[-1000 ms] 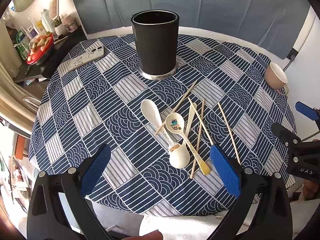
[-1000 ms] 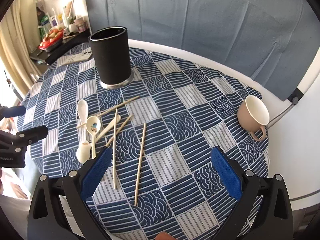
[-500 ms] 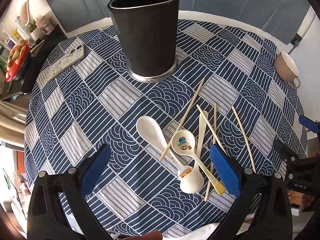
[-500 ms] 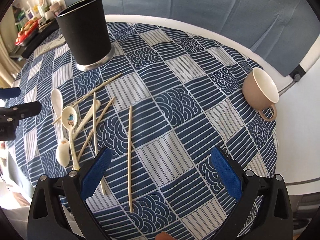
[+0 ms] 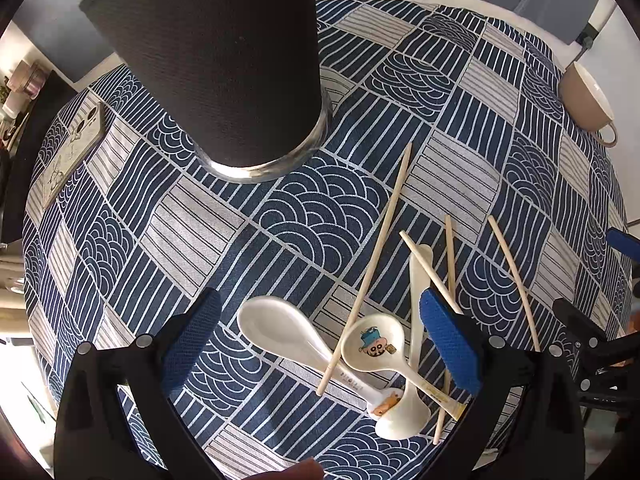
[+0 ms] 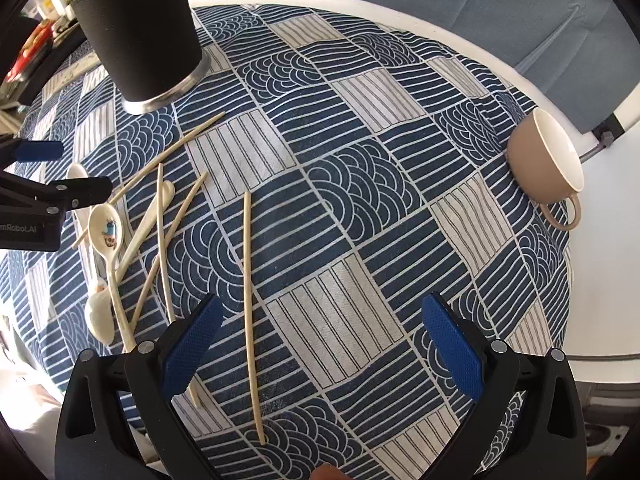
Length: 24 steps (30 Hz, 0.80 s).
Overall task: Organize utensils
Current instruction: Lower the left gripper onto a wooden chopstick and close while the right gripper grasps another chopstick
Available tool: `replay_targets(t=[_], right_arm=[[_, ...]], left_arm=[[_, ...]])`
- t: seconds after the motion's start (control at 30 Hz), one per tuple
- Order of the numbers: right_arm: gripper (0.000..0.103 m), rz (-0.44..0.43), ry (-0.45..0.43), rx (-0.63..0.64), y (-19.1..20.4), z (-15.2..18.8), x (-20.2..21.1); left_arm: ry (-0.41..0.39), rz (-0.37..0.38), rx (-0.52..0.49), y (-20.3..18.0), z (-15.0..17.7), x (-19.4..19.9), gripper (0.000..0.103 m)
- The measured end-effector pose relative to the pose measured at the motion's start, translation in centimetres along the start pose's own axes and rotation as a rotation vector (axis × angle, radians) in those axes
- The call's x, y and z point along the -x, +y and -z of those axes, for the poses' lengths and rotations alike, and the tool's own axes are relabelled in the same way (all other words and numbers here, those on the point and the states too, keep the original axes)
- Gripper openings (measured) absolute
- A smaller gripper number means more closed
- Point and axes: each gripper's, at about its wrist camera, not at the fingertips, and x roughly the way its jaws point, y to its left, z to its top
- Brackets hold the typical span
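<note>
Both grippers open and empty; left gripper (image 5: pixel 318 340) straddles white spoon (image 5: pixel 280 326), handle running near-right, right gripper (image 6: pixel 320 344) over lone chopstick (image 6: pixel 250 304).

Round table (image 6: pixel 600 280) with a white top, mostly covered by a navy and grey patchwork cloth (image 6: pixel 360 200). Upper left in the right wrist view there's a black cylinder holder (image 6: pixel 140 36) standing upright. Left side is a messy pile of chopsticks (image 6: pixel 172 236) and white spoons (image 6: pixel 105 228), one lone chopstick (image 6: pixel 250 300) near center. Tan cup (image 6: pixel 544 160) at the right edge, and a phone (image 5: pixel 72 152) at the left of the left wrist view.
</note>
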Motion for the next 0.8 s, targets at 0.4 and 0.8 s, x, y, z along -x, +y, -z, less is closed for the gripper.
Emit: replay_targets(t=[0.4,0.8], right_arm=[[0.095,-0.035,0.092,-0.009,0.5,-0.2,-3.7],[0.097,-0.088,0.083,-0.058,-0.5,-0.8,-5.3]], left_arm=[[0.085,0.000,-0.029,0.1,-1.5,-4.7,0.099],[0.020,0.035,-0.012,0.4,-1.6,-5.1,0.099]])
